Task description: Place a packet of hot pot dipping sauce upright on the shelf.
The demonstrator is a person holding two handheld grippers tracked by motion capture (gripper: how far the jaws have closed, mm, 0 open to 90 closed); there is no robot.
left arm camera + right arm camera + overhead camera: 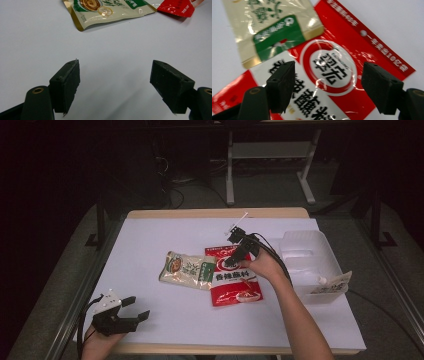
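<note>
A red seasoning packet [234,279] lies flat near the middle of the white table, printed with a white circle and black characters [329,67]. A cream and green packet [186,269] lies just left of it, its corner [287,35] overlapping the red one. My right gripper [235,256] hovers open right above the red packet's upper part, jaws spread on either side of the white circle. My left gripper [137,307] rests open near the front left corner, nothing between its jaws. In the left gripper view the cream packet [105,10] and the red packet [178,7] lie far ahead.
A clear plastic tray [307,255] stands at the right of the table, with a small white labelled packet [332,285] at its front corner. The white sheet [150,320] covers the tabletop. A desk frame and cables sit on the floor beyond the far edge.
</note>
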